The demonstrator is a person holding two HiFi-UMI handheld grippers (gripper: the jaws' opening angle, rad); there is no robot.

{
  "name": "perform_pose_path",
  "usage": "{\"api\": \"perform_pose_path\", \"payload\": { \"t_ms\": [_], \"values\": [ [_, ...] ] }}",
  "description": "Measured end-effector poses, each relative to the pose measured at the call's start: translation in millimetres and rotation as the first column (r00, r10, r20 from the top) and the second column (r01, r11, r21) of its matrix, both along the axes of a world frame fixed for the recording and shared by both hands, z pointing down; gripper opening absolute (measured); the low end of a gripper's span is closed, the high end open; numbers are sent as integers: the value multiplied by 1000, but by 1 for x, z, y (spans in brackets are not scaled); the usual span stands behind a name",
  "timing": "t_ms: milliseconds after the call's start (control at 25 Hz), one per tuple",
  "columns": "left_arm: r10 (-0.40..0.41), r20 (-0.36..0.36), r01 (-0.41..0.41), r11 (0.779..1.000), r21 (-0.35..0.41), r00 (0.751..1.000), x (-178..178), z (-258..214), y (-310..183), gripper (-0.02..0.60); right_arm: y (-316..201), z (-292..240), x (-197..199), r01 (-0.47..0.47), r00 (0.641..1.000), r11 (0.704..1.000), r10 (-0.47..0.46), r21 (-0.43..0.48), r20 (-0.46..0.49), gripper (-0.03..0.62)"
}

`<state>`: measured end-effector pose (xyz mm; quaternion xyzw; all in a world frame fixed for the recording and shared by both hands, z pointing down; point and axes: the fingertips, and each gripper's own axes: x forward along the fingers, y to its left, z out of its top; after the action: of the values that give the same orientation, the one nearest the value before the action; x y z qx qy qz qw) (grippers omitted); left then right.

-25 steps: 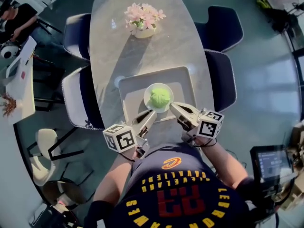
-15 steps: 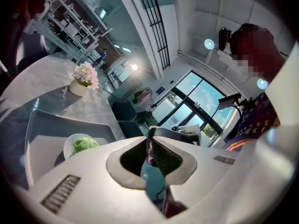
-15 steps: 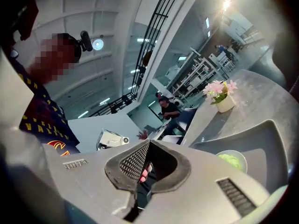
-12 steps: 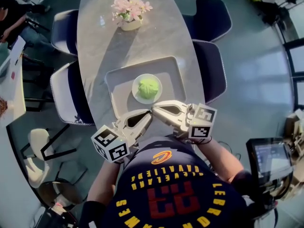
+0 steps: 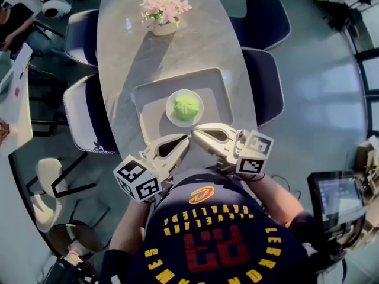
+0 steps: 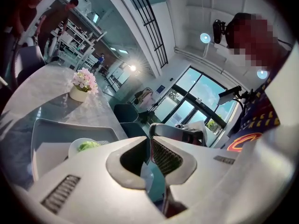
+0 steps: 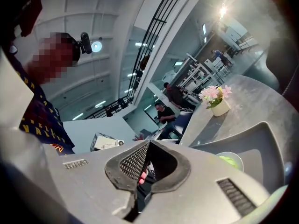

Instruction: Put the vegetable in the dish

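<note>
The green leafy vegetable [image 5: 186,106] lies in a small round white dish [image 5: 173,115] on a grey square tray [image 5: 150,102]. Both grippers are held back from the tray, close to the person's chest, with their tips nearly meeting. My left gripper [image 5: 185,140] is shut and empty. My right gripper [image 5: 196,134] is shut and empty too. In the left gripper view the shut left gripper [image 6: 149,139] has the vegetable [image 6: 88,146] to the left of its jaws. In the right gripper view the shut right gripper [image 7: 148,143] has the dish [image 7: 232,162] low on its right.
A pot of pink flowers [image 5: 161,10] stands at the far end of the long grey table [image 5: 195,46]. Dark chairs stand on both sides, two to the right [image 5: 265,81] and two to the left [image 5: 83,108]. A person sits at a desk at the far left [image 5: 15,22].
Both grippers have drawn back from the dish's near side toward the person's body, and their tips have come together. The vegetable stays in the dish.
</note>
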<state>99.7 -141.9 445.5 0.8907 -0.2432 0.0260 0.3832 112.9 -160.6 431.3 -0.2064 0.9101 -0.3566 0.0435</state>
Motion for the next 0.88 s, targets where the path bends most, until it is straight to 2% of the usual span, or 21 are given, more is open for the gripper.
{"api": "perform_pose_path", "payload": {
  "t_ms": [880],
  "values": [
    [1,12,-1,1000,-12,1000,1,8,-1,41,-1,-4,1,-7,1000,1000,7,17,-3,5]
  ]
}}
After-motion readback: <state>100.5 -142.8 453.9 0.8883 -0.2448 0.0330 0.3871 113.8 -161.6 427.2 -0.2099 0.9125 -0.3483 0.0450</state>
